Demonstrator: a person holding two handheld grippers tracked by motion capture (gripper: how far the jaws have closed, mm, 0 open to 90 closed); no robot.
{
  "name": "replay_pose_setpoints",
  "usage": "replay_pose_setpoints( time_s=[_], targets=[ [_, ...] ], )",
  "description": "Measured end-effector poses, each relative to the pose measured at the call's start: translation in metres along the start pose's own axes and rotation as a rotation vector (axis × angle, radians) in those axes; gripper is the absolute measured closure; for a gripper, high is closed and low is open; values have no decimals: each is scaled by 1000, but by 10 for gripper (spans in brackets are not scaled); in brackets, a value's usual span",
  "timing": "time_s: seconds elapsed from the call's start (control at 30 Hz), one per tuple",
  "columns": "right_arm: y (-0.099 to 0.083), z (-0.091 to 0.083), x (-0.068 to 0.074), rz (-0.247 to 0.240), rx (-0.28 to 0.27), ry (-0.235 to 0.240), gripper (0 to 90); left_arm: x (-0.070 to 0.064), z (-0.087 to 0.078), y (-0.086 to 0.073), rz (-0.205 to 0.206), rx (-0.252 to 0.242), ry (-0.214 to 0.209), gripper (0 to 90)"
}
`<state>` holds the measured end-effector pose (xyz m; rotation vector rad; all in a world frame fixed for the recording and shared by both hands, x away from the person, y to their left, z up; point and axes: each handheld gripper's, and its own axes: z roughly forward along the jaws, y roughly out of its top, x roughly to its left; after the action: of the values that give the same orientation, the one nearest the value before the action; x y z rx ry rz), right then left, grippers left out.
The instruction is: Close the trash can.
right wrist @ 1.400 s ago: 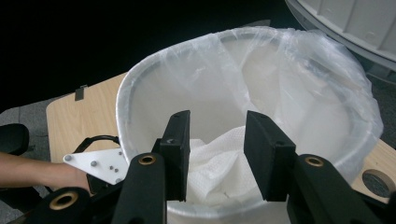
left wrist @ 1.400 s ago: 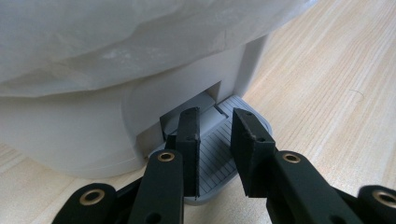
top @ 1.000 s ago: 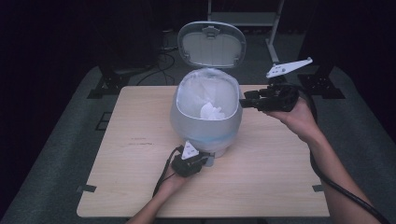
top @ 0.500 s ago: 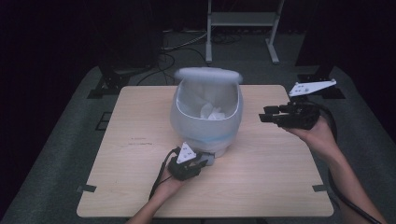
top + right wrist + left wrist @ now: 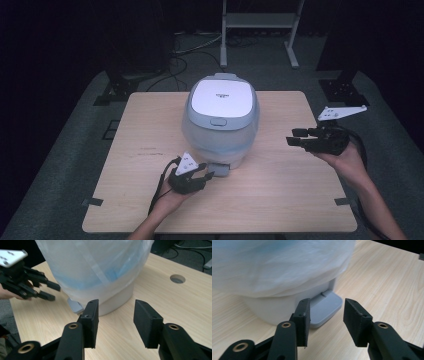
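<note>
The rice cooker (image 5: 221,120) stood on the desk (image 5: 300,200) just past centre toward 12 o'clock, lid shut. The left tongs (image 5: 207,174), released, lay at its 6 o'clock, just beside the grey base tab (image 5: 218,170). The right tongs (image 5: 292,138), released and grasping nothing, hovered at 3 o'clock, well apart.

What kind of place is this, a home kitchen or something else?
Probably a lab or recording studio, not a kitchen: a lone pedal bin sits on a bare wooden table, with dark surroundings, loose cables on the floor and a metal stand behind.
</note>
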<state>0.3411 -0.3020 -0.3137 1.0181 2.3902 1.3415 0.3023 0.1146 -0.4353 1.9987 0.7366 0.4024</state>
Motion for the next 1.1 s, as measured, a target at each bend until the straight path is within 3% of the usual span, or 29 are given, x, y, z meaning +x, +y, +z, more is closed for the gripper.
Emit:
replay_pose_setpoints(
  time_s=[0.6, 0.93, 1.1],
  targets=[
    [-37, 4, -8, 49, -35, -6, 499, 31, -34, 0, -24, -26, 99, 432],
    [-60, 13, -9, 60, -1, -17, 482, 43, -44, -16, -48, -10, 153, 359],
    [-68, 17, -9, 72, 1, -14, 461, 44, -46, -26, -73, -17, 153, 340]
  ],
)
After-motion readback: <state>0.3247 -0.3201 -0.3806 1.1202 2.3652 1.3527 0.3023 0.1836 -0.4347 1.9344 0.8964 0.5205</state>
